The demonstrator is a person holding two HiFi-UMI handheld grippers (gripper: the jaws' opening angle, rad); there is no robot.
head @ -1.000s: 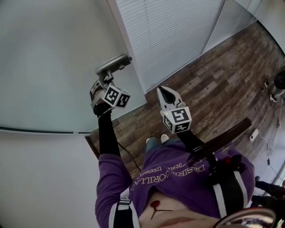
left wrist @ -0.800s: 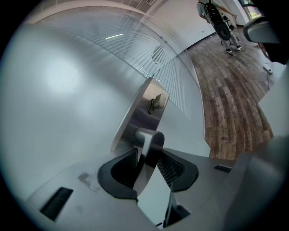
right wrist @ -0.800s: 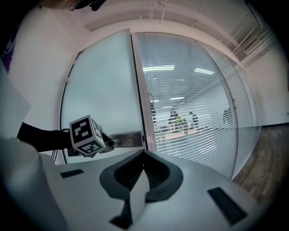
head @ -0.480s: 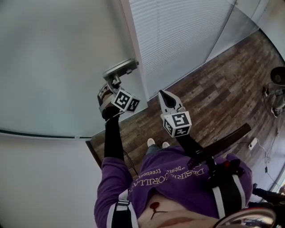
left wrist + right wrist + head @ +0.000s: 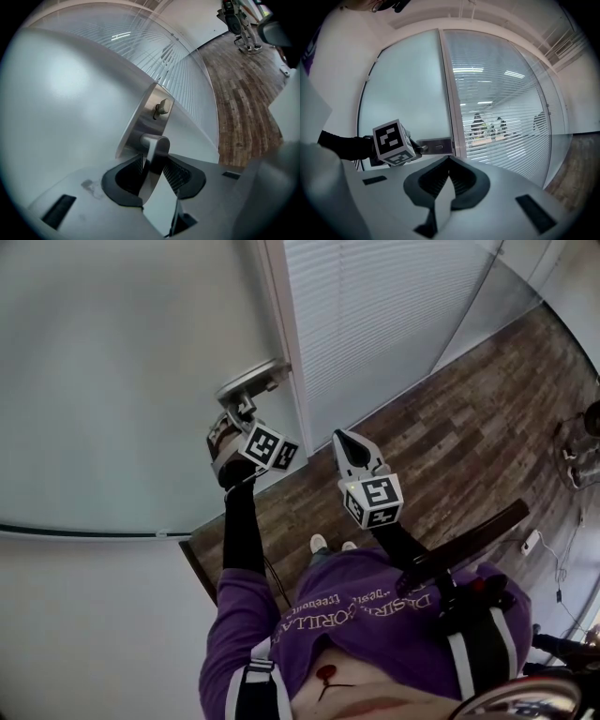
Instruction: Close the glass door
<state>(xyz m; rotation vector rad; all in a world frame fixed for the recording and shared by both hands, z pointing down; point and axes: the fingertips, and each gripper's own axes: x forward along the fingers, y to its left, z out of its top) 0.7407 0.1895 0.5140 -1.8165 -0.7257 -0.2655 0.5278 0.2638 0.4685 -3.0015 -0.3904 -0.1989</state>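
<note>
The frosted glass door point(image 5: 131, 352) fills the upper left of the head view, its edge right against the white frame post point(image 5: 281, 324). A metal lock plate point(image 5: 146, 117) carries a small turn knob point(image 5: 162, 107) and a lever handle point(image 5: 154, 149). My left gripper point(image 5: 153, 160) is shut on that lever; in the head view it point(image 5: 240, 414) reaches up to the plate point(image 5: 251, 381). My right gripper point(image 5: 345, 440) hangs shut and holds nothing, to the right of the door edge. In its own view the closed jaws point(image 5: 449, 160) point at the door point(image 5: 408, 89) and plate point(image 5: 436, 146).
A fixed glass wall with white blinds point(image 5: 375, 306) runs right of the post; people show behind it point(image 5: 485, 124). Dark wood flooring point(image 5: 469, 427) lies below. A dark rail point(image 5: 469, 535) and cables point(image 5: 553, 549) sit at the right. Office chairs point(image 5: 239, 28) stand far off.
The door has swung right until its edge meets the frame post. My left gripper travelled right with the handle; the right gripper hardly moved.
</note>
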